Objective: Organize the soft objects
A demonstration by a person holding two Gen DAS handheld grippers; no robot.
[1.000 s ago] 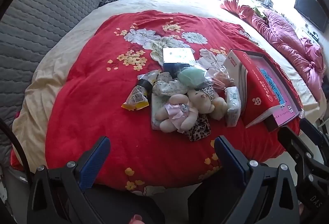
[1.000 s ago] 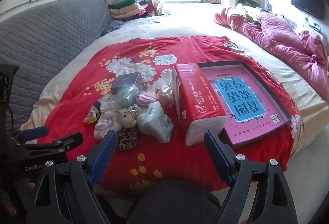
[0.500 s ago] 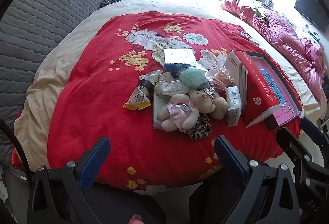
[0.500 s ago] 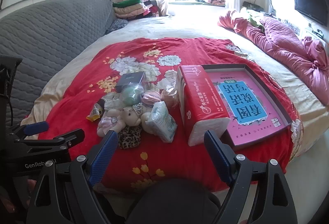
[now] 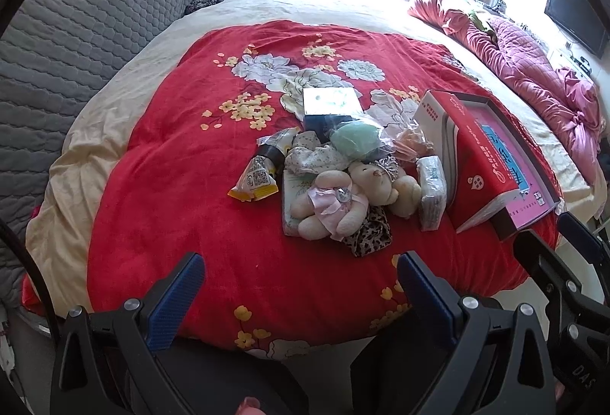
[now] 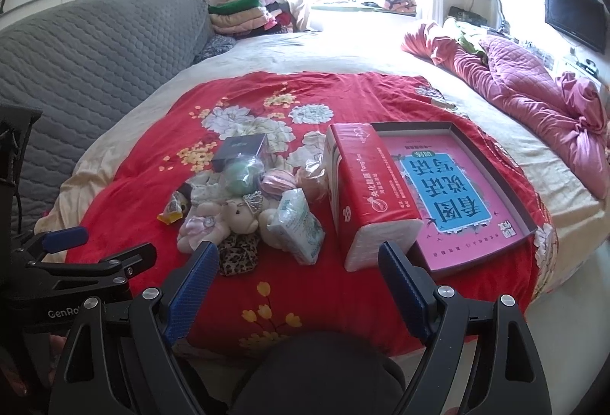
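Note:
A heap of soft things lies on the red flowered blanket (image 5: 160, 186): a cream plush bear in a pink dress (image 5: 343, 197) (image 6: 221, 220), a leopard-print cloth (image 5: 368, 234), a green pouch in clear wrap (image 5: 356, 140), a small tissue pack (image 5: 432, 186) (image 6: 297, 224) and a yellow snack packet (image 5: 255, 180). A big red tissue pack (image 6: 366, 194) leans on the pink box lid (image 6: 457, 190). My left gripper (image 5: 299, 297) hangs open before the blanket's near edge. My right gripper (image 6: 297, 281) is open too, short of the leopard cloth.
A dark blue box (image 5: 329, 106) sits behind the heap. A grey quilted headboard (image 5: 76, 34) runs along the left, a crumpled pink quilt (image 6: 533, 87) lies at the right, and folded clothes (image 6: 244, 15) are stacked by the window. The left gripper's frame (image 6: 76, 262) shows at the right view's left edge.
Both views have tilted up slightly, so the heap sits a little lower in frame. Nothing on the bed has moved and both grippers stay open.

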